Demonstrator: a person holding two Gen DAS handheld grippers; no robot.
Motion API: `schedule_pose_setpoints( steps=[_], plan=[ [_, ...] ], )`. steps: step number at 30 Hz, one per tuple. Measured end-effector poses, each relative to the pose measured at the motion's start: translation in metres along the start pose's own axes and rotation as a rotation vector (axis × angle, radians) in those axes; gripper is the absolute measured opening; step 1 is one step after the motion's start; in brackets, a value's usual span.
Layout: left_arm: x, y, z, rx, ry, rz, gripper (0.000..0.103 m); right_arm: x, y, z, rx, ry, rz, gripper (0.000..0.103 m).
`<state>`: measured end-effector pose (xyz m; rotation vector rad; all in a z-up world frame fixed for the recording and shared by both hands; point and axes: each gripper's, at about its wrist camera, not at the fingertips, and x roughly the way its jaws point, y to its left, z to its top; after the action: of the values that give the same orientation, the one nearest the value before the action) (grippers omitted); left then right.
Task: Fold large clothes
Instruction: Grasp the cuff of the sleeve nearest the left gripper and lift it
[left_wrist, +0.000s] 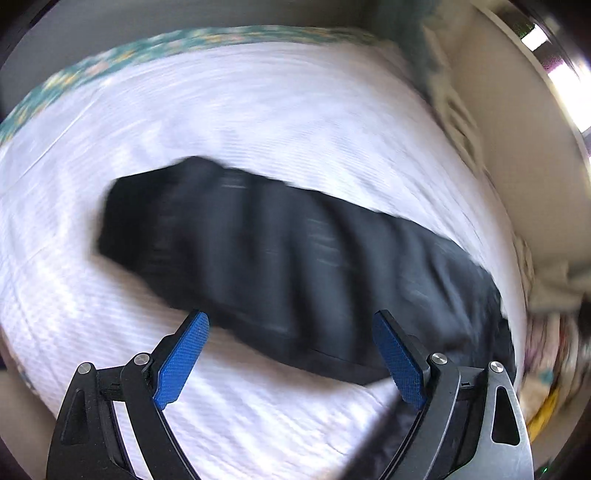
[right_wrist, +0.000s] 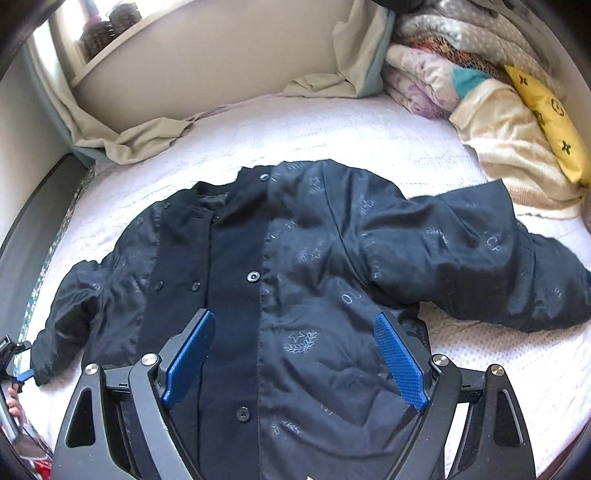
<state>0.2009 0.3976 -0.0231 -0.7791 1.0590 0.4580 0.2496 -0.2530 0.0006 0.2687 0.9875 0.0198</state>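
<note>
On the white bedspread (right_wrist: 332, 122), beneath both grippers, lies a dark jacket (right_wrist: 295, 277), front up.
Left of the right gripper (right_wrist: 295, 325) runs one sleeve (right_wrist: 74, 306); the buttoned placket sits just under its left pad; the other sleeve (right_wrist: 498, 258) stretches off to its right; its jaws are spread, pinching nothing; the left gripper (left_wrist: 291, 325) is likewise spread and empty over a blurred sleeve (left_wrist: 277, 258).

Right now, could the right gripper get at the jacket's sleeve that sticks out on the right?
Probably yes: the right gripper is open above the jacket, and nothing lies on the sleeve.
</note>
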Motion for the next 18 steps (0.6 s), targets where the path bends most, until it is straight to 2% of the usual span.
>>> schedule_pose_setpoints(
  steps=[3,7,10,13,15,17,18],
  plan=[
    [0.018,0.028,0.004,-0.091,0.058,0.008,0.092,-0.001,0.002,-0.003,-0.016,0.0,-0.008,0.088],
    [0.043,0.05,0.006,-0.224,0.134,-0.087,0.092,0.004,0.001,-0.005,-0.006,0.02,-0.008,0.088],
    [0.056,0.055,0.009,-0.28,0.131,-0.131,0.092,0.009,0.001,-0.005,-0.002,0.03,-0.009,0.088],
    [0.063,0.047,0.015,-0.294,0.075,-0.15,0.091,0.014,0.002,-0.007,-0.008,0.039,-0.01,0.088],
    [0.064,0.043,0.025,-0.292,0.051,-0.155,0.08,0.017,0.004,-0.008,-0.018,0.047,-0.014,0.088],
    [0.067,0.034,0.03,-0.288,0.039,-0.161,0.052,0.02,0.005,-0.01,-0.027,0.053,-0.019,0.088],
    [0.068,0.031,0.032,-0.283,0.037,-0.165,0.043,0.022,0.005,-0.011,-0.029,0.058,-0.024,0.088]
  ],
)
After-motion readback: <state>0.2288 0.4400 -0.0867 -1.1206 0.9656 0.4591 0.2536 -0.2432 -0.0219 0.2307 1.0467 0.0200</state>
